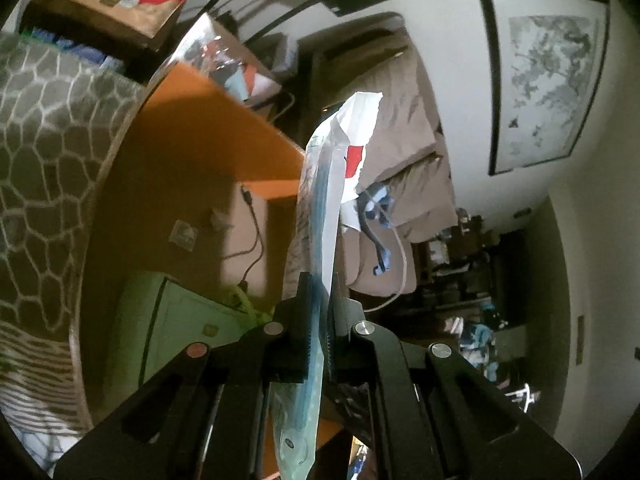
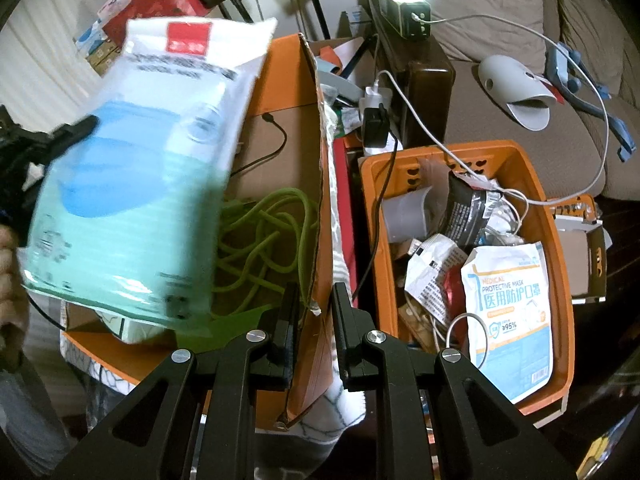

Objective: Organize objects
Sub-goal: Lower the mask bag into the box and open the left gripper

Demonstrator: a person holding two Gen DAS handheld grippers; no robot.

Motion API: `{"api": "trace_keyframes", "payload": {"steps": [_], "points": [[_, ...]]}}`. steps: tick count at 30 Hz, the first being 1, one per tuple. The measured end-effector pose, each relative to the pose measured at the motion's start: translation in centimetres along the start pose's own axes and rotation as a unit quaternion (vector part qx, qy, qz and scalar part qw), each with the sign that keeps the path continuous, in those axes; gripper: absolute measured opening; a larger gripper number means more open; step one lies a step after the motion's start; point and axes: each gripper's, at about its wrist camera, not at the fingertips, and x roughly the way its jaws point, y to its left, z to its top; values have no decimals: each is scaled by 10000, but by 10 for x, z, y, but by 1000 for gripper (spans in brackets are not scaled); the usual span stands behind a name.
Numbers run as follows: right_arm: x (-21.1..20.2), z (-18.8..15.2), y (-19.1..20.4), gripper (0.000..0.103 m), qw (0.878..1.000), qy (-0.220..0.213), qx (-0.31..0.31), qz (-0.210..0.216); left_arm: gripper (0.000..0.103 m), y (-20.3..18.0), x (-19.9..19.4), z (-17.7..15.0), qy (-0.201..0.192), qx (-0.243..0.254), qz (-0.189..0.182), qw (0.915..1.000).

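Left wrist view: face mask pack (image 1: 320, 208) clamped edge-on in left gripper (image 1: 320, 304) fingers, held above orange cardboard box (image 2: 292, 92) with green cord (image 2: 264, 240). Right gripper (image 2: 314, 308) fingers parted, straddling box wall, grasping nothing; orange basket (image 2: 560, 248) beside.

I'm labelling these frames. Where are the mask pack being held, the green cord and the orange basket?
mask pack (image 2: 132, 184), right wrist view, middle of its blue-green front.
green cord (image 2: 268, 236), right wrist view, a loop of the coil in the box.
orange basket (image 2: 560, 264), right wrist view, its right wall.

Blue-green mask pack (image 2: 132, 168), orange basket (image 2: 560, 248), green cord (image 2: 260, 236).
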Motion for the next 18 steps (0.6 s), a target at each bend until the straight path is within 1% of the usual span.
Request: {"api": "trace_keyframes", "payload": {"steps": [2, 8, 11, 14, 18], "points": [[0, 0, 0, 15, 10000, 2, 10, 4, 5, 6, 7, -5, -46, -36, 151, 9999], [0, 1, 1, 15, 10000, 1, 11, 11, 5, 11, 16, -22, -248, 70, 500, 9984], [0, 1, 1, 15, 10000, 2, 8, 7, 5, 11, 26, -31, -146, 190, 723, 9971], [0, 1, 0, 15, 10000, 3, 7, 9, 6, 10, 41, -41, 42, 327, 945, 9950], [0, 1, 1, 15, 10000, 4, 6, 8, 6, 0, 52, -51, 190, 700, 1220, 9899]]}}
